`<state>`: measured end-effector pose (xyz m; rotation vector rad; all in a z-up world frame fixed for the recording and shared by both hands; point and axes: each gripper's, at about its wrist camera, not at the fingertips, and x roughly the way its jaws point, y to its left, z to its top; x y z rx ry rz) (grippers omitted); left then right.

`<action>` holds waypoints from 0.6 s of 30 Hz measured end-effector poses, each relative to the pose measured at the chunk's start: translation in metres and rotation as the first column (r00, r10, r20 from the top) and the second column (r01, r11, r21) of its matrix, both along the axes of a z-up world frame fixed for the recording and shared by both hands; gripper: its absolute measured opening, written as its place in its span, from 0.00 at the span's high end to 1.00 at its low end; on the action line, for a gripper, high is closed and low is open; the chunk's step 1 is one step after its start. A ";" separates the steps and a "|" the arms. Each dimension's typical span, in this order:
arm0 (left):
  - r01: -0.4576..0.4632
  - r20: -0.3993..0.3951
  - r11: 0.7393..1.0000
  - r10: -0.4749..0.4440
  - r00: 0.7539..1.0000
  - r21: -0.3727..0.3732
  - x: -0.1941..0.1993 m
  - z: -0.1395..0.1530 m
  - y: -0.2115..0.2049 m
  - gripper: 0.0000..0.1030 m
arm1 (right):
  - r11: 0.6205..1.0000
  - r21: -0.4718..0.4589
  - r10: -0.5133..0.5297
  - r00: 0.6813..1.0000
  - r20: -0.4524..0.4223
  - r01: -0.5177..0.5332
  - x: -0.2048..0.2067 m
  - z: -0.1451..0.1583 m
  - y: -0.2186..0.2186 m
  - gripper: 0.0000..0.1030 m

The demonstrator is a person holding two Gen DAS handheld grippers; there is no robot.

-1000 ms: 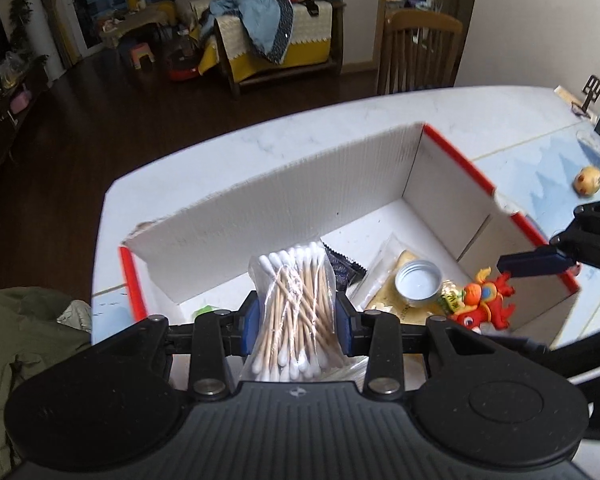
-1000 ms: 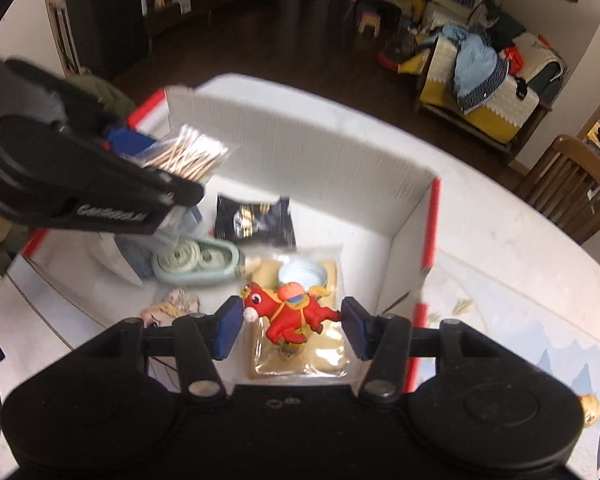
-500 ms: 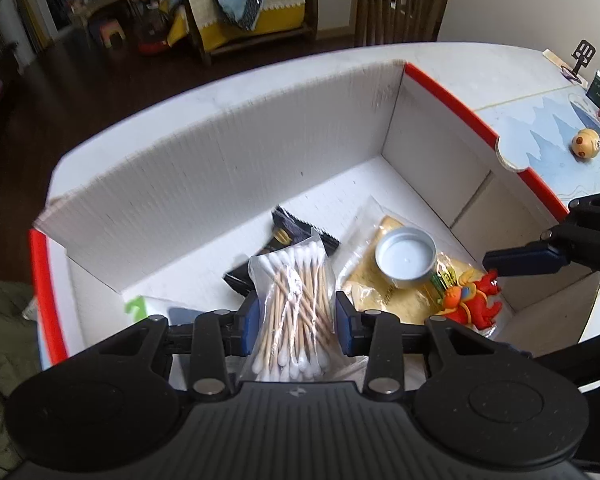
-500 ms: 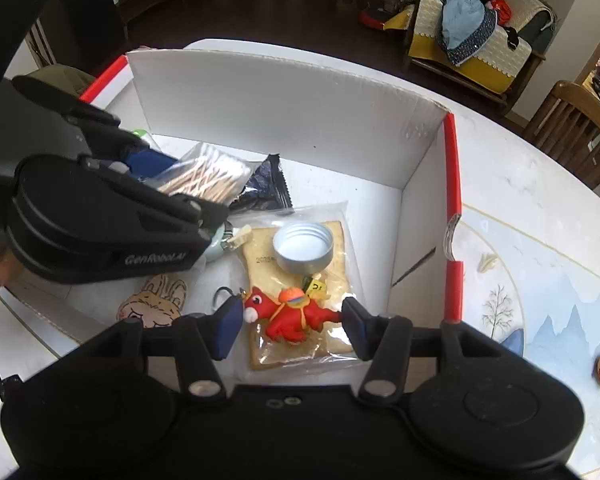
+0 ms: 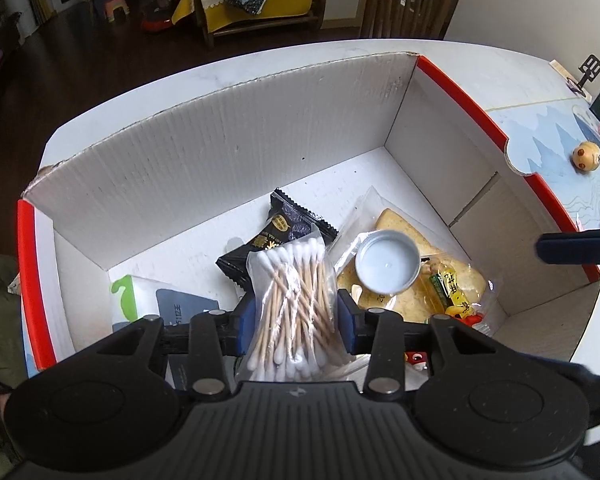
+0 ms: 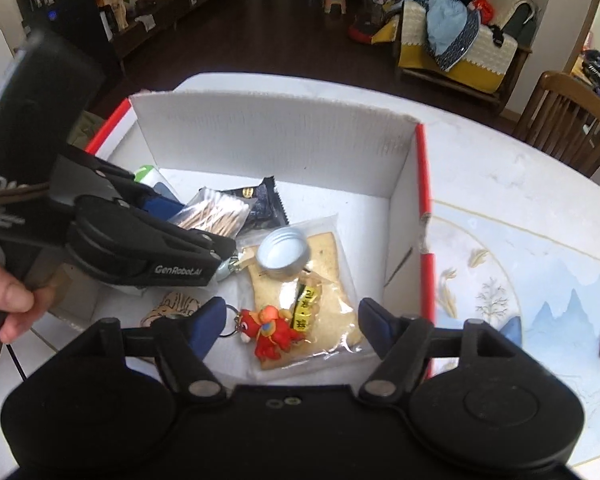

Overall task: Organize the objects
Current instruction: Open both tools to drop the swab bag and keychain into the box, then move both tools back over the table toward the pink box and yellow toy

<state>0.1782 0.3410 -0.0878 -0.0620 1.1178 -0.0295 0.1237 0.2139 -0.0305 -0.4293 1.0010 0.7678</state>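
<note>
My left gripper [image 5: 296, 320] is shut on a clear bag of cotton swabs [image 5: 294, 300] and holds it low inside the white cardboard box [image 5: 220, 128] with red rims. The bag also shows in the right wrist view [image 6: 216, 216]. My right gripper [image 6: 290, 326] is open over the box's near right part. A red toy keychain [image 6: 270, 334] lies loose between its spread fingers on a clear packet of crackers [image 6: 332, 280]. A silver lid [image 6: 284, 252] rests on that packet.
The box also holds a black snack packet [image 5: 284, 232], a green-and-white pack [image 5: 130, 298] and a dark card [image 5: 188, 308]. A small round yellow toy [image 5: 586, 155] lies on the patterned mat to the right. A wooden chair [image 6: 568, 120] stands beyond the table.
My right gripper has opened and let go of the red toy keychain, which now lies on the cracker packet. My left gripper has gone deeper into the box with the swab bag.
</note>
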 end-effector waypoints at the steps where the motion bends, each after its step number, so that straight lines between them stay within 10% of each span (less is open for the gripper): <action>1: 0.003 -0.003 1.000 -0.003 1.000 -0.002 -0.001 0.000 -0.001 0.51 | 1.000 0.007 0.000 1.000 -0.002 0.000 0.000 0.003 -0.003 0.28; 6: 0.003 0.029 1.000 -0.003 1.000 -0.013 -0.012 0.012 -0.005 0.29 | 0.997 0.070 0.024 1.000 -0.005 -0.024 -0.006 0.021 -0.025 0.18; 18: -0.036 0.139 0.999 0.041 0.989 -0.032 -0.047 0.055 -0.010 0.17 | 0.983 0.168 0.058 0.994 0.094 -0.073 -0.037 0.060 -0.078 0.01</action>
